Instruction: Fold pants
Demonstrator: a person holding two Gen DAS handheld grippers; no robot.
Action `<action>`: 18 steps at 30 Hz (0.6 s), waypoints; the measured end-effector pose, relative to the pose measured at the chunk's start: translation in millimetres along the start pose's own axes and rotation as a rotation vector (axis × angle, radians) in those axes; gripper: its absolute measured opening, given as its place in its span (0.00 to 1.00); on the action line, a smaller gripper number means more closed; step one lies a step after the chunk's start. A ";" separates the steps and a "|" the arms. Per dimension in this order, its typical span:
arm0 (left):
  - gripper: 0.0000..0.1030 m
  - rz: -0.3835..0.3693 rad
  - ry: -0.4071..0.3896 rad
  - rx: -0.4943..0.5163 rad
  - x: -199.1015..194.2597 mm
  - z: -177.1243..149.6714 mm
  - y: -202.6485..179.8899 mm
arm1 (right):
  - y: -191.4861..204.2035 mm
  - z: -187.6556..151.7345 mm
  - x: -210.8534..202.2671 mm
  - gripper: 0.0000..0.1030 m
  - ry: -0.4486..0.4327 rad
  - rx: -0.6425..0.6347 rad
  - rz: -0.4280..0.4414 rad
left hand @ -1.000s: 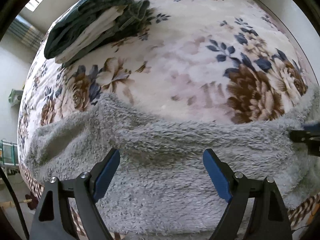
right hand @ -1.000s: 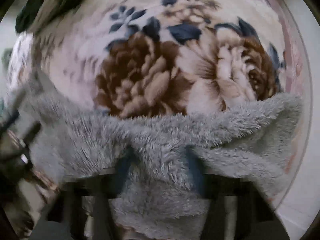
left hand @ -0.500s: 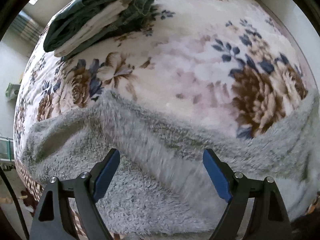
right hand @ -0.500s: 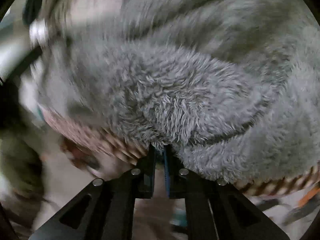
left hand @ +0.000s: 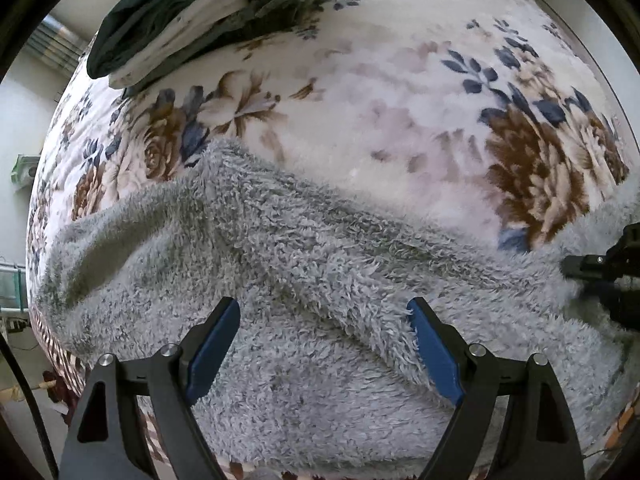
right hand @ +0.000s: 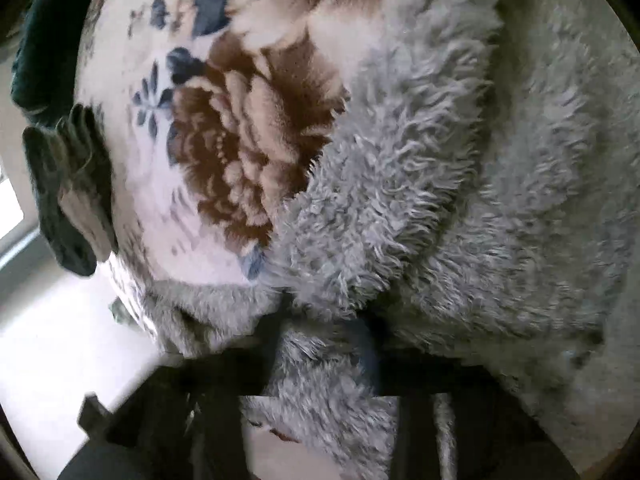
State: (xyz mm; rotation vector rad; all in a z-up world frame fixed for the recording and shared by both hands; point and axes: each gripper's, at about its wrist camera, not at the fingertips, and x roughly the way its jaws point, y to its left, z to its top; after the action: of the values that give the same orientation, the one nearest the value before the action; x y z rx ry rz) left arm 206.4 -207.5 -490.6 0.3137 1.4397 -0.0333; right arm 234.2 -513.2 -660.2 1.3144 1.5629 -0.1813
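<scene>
The fluffy grey pants (left hand: 320,320) lie along the near edge of the floral blanket (left hand: 400,112). Your right gripper (right hand: 324,344) pinches their fleece; keep that hold taut. Your left gripper (left hand: 324,344), spread above them, should bite deep. Beyond the pants, folded clothes (left hand: 192,20) sit by pale walls.

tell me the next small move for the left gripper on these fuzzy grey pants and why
Probably lower the left gripper and close its fingers on the ridge of the grey pants beneath. It hovers open and holds nothing, while the right gripper has already bunched fleece at the far end.
</scene>
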 end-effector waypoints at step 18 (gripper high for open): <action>0.82 -0.029 0.046 -0.036 13.9 -8.3 24.2 | 79.4 -27.6 -10.7 0.73 -0.037 -0.445 -0.239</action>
State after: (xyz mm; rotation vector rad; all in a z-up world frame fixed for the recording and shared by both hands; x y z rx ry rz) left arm 205.4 -180.1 -500.4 0.2659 1.4886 -0.0236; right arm 279.2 -470.7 -602.3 0.7755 1.6118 -0.0025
